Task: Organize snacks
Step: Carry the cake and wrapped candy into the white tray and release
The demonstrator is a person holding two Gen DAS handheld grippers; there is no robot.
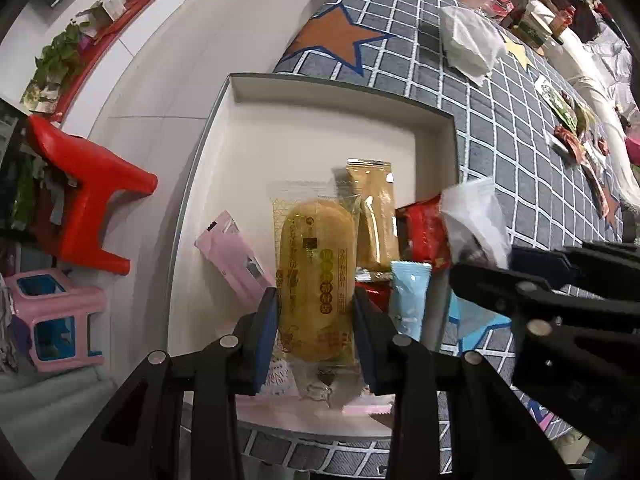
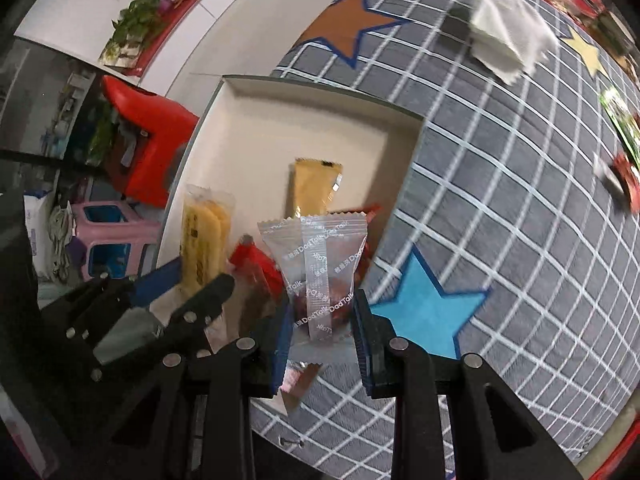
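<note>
My left gripper is shut on a yellow cake in a clear wrapper, held upright over the shallow white box. In the box lie a tan packet, a red packet, a light blue packet and a pink packet. My right gripper is shut on a clear packet with something red inside, above the box's right edge. It shows at the right of the left wrist view. The left gripper with the cake appears beside it.
The box lies at the edge of a grey checked mat with star patches. A white tissue pack and several loose snacks are on the mat beyond. A red stool and a pink stool stand left of the box.
</note>
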